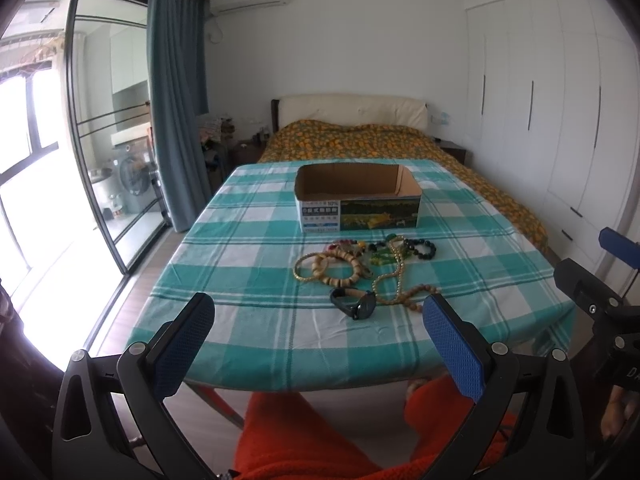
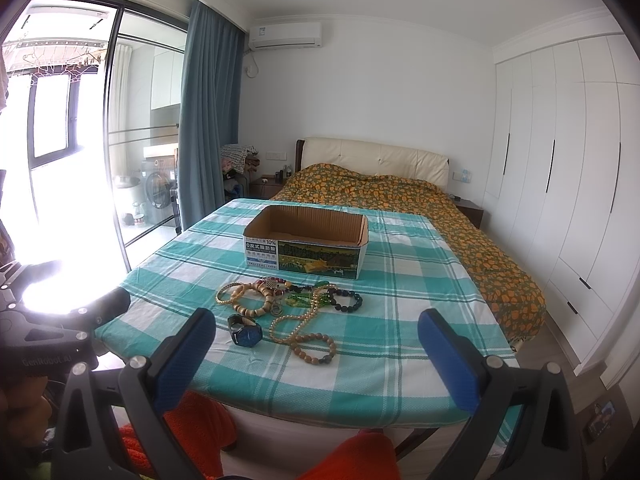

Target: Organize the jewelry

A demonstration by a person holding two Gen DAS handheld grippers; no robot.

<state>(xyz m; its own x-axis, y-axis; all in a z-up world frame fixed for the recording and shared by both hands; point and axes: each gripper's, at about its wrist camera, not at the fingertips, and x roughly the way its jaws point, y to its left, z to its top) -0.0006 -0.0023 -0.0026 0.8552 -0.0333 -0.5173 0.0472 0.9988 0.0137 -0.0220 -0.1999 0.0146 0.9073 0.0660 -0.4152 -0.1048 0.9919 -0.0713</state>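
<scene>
Both tongs (image 1: 318, 312) (image 2: 316, 326) gape empty; only the right view shows the box's (image 2: 304, 254) bare floor.

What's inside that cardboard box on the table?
The cardboard box shows only bare brown inner walls; no jewelry is visible. Its near wall hides the floor, so something flat there couldn't be seen.

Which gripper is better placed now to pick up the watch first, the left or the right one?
Probably the left. In its view the watch lies between the fingers of the open left gripper; for the open right gripper the watch sits off to its left.
</scene>
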